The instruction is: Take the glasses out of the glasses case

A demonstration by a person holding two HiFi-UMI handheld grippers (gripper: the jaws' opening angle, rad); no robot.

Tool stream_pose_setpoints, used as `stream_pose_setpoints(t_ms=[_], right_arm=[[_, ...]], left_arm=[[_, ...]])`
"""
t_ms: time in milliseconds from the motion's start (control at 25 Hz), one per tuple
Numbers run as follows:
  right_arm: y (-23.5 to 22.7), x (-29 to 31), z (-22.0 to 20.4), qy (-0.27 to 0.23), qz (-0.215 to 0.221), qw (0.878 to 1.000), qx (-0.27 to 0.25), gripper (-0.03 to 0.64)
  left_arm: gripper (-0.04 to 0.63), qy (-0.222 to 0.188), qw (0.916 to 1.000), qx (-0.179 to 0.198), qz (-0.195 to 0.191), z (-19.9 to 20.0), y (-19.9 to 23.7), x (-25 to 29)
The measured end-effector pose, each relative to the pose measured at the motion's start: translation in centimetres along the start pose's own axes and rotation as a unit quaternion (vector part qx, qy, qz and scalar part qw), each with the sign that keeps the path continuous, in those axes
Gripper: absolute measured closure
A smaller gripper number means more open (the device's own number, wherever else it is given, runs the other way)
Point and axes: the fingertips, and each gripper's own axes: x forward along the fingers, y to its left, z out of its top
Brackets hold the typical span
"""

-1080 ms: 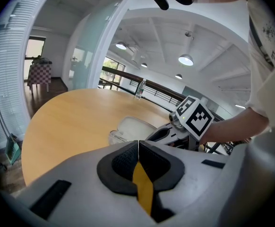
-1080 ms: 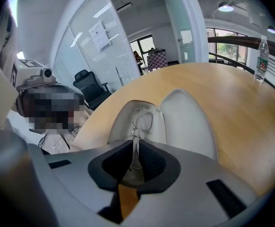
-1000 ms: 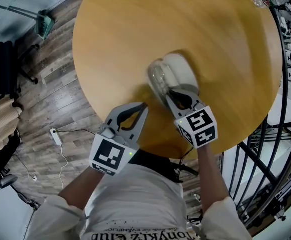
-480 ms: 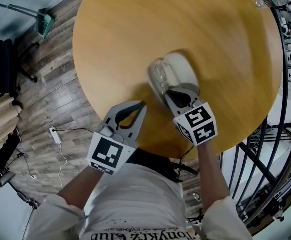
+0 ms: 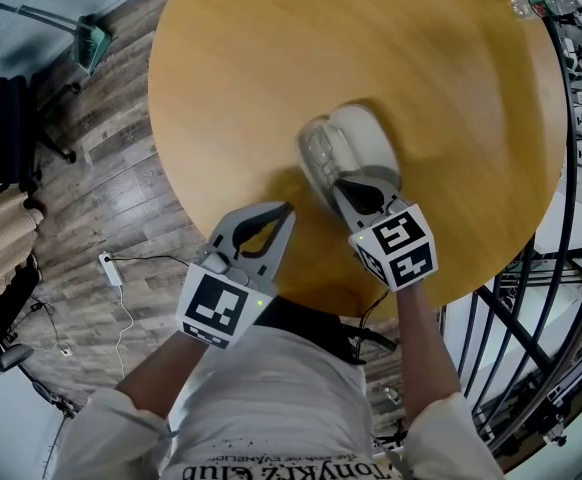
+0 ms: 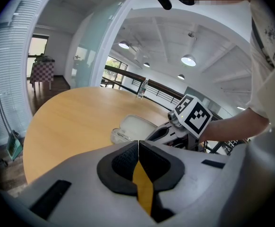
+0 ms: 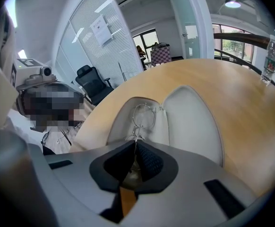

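Observation:
A white glasses case [image 5: 363, 140] lies open on the round wooden table [image 5: 271, 78]; its lid [image 7: 192, 122] is folded back flat. Thin wire-rimmed glasses [image 7: 143, 115] rest in the tray half [image 5: 318, 156]. My right gripper [image 5: 349, 182] reaches over the case's near end. Its jaws are shut on the glasses' frame at the tips [image 7: 136, 142]. My left gripper [image 5: 288, 209] hovers over the table's near edge, left of the case, shut with nothing between its jaws [image 6: 138, 142]. The left gripper view shows the case [image 6: 135, 126] with the right gripper beside it.
A clear water bottle [image 5: 543, 0] stands at the table's far right edge. A metal railing [image 5: 571, 208] runs along the right of the table. On the wooden floor to the left are an office chair [image 5: 6, 133], a dustpan [image 5: 89, 46] and a power strip [image 5: 112, 272].

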Motion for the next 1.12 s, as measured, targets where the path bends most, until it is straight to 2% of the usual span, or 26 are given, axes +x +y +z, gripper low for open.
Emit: stream_pose_setpoints(t_ms=[680,1120], right_arm=[[0.4,-0.1,0.9,-0.006,0.004,1.000,0.009,0.583],[0.7,-2.2,1.4,-0.022,-0.006,1.000,0.010,0.583]], left_arm=[[0.569,-0.012,0.9998,0.006,0.013,1.2,1.3,-0.7],[0.571,-0.019,0.9996,0.018,0.012,1.9,0.3,-1.5]])
